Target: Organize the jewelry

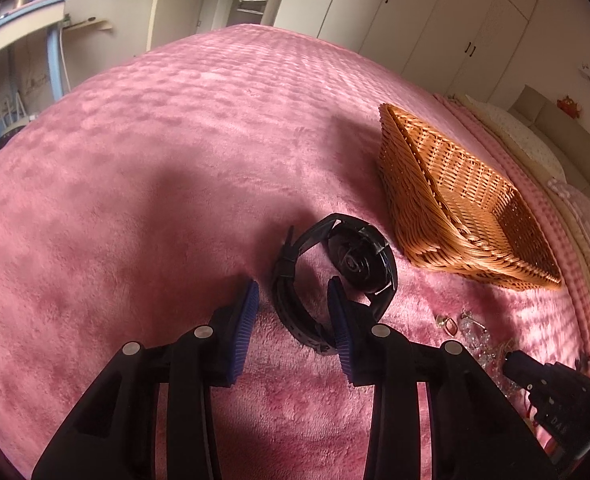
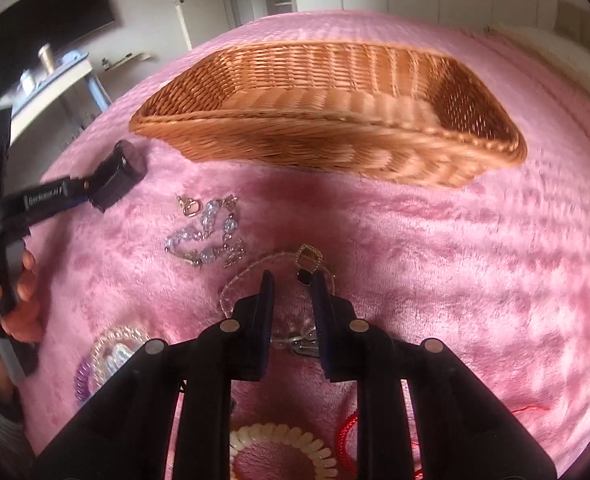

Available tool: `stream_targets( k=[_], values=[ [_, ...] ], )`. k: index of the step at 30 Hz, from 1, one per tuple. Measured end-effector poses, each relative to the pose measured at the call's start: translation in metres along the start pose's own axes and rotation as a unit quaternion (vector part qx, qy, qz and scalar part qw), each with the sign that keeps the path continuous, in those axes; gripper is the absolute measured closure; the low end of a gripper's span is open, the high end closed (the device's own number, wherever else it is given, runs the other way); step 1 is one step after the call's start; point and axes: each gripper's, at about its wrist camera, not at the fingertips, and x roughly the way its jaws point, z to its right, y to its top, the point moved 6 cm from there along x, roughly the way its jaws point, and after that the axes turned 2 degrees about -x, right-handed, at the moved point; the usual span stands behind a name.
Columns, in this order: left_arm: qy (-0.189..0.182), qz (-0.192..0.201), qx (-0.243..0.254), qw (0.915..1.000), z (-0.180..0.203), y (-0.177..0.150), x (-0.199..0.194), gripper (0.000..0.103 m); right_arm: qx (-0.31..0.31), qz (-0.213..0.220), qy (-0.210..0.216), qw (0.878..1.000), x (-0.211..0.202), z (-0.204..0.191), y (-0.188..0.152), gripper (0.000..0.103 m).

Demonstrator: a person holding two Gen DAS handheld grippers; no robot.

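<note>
Basket [image 2: 335, 92]: empty, nothing sorted yet. Watch [image 1: 335, 272], before basket: strap between my left claw's [image 1: 293, 308] part-open pads, not gripped. Clear necklace [image 2: 239, 284], before basket: my right claw [image 2: 293, 284] narrowed astride it; grip unclear. Other pieces await.

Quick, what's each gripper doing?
Left gripper: open around the watch strap.
Right gripper: narrow around the clear bracelet; grip cannot be told.

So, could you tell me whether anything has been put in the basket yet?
No, the basket shows only bare wicker inside, while the watch and the bracelets lie on the pink blanket.
</note>
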Motion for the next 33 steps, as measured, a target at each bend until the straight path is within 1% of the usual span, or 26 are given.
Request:
stream_targets(
  k=[1,2,3,5,9,11,12,15,18,20,22,23,24,25,26,28,33],
  values=[
    [-0.001,0.002,0.0,1.0,0.0,0.0,0.0,0.069,0.009,-0.002,0.003,1.0,0.001,0.002,0.001,0.091],
    [0.0,0.003,0.002,1.0,0.001,0.0,0.0,0.069,0.01,-0.003,-0.001,1.0,0.003,0.002,0.0,0.099],
    [0.001,0.004,0.003,1.0,0.001,0.0,0.0,0.069,0.01,-0.001,-0.004,1.0,0.004,0.002,0.0,0.102],
    [0.002,0.006,0.005,1.0,0.002,0.0,0.0,0.069,0.004,0.007,-0.009,1.0,0.0,0.001,-0.001,0.103],
    [-0.001,0.007,0.001,1.0,0.002,0.0,0.0,0.069,-0.021,0.03,-0.014,0.999,-0.009,-0.008,-0.002,0.103],
    [-0.006,0.007,-0.004,0.9999,0.001,0.0,-0.001,0.073,-0.034,0.042,-0.015,0.998,-0.015,-0.013,-0.003,0.103],
    [-0.012,0.006,-0.007,0.9999,0.001,0.0,-0.001,0.079,-0.037,0.047,-0.015,0.998,-0.017,-0.014,-0.004,0.103],
    [-0.019,0.003,-0.011,0.9997,-0.001,-0.001,-0.001,0.081,-0.04,0.055,-0.019,0.998,-0.022,-0.015,-0.006,0.103],
    [-0.023,0.001,-0.014,0.9996,-0.003,-0.001,-0.002,0.086,-0.032,0.053,-0.009,0.998,-0.023,-0.011,-0.007,0.103],
    [-0.024,0.002,-0.015,0.9996,-0.003,-0.001,-0.003,0.089,-0.026,0.06,-0.002,0.998,-0.027,-0.008,-0.007,0.103],
    [-0.028,0.003,-0.015,0.9995,-0.004,-0.002,-0.003,0.089,-0.023,0.051,0.007,0.998,-0.027,-0.007,-0.008,0.102],
    [-0.028,0.003,-0.016,0.9995,-0.004,-0.002,-0.003,0.089,-0.023,0.047,0.01,0.999,-0.026,-0.007,-0.008,0.1],
    [-0.029,0.004,-0.015,0.9995,-0.004,-0.002,-0.003,0.089,-0.024,0.04,0.008,0.999,-0.024,-0.007,-0.009,0.096],
    [-0.03,0.004,-0.015,0.9994,-0.004,-0.002,-0.002,0.089,-0.026,0.035,0.011,0.999,-0.022,-0.009,-0.01,0.095],
    [-0.029,0.005,-0.015,0.9995,-0.004,-0.001,-0.002,0.089,-0.028,0.031,0.016,0.999,-0.02,-0.011,-0.01,0.095],
    [-0.03,0.006,-0.014,0.9994,-0.004,-0.002,-0.002,0.089,-0.033,0.027,0.006,0.999,-0.016,-0.013,-0.008,0.095],
    [-0.032,0.007,-0.013,0.9994,-0.004,-0.002,-0.002,0.089,-0.028,0.012,0.007,1.0,-0.006,-0.011,-0.002,0.094]
  ],
)
